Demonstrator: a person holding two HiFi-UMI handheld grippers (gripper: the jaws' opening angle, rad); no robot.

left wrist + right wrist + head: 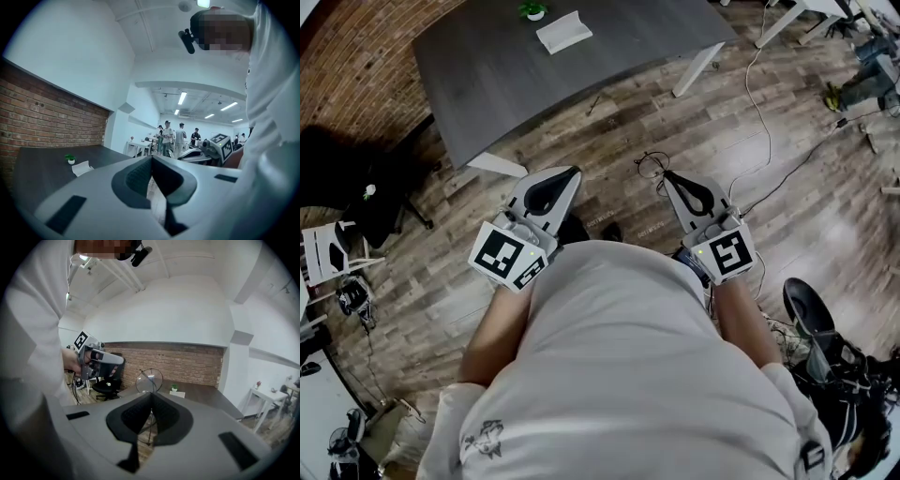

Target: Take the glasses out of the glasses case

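1. The person in a white T-shirt [628,366] stands on the wood-plank floor [797,216], back from the dark grey rectangular table [506,84]. One gripper is in each hand, and both point roughly level toward the table.
2. Right gripper [666,174]: the jaws are pressed together on the thin dark wire-framed glasses [149,379]. One round lens stands above the jaw tips. A thin stem of the frame runs down between the pads.
3. In the head view the glasses show as fine wire loops at the tip of the right gripper. They hang over the floor, clear of the table and well apart from the case.
4. Left gripper [570,174]: the jaws are closed tip to tip with nothing between them. Only floor shows through the gap behind the pads.
5. The white flat glasses case [563,31] lies on the far part of the table. It sits just beside a small green plant in a white pot [532,10]. I can't tell whether its lid is open.
6. A red brick wall [356,56] runs along the left side of the table.
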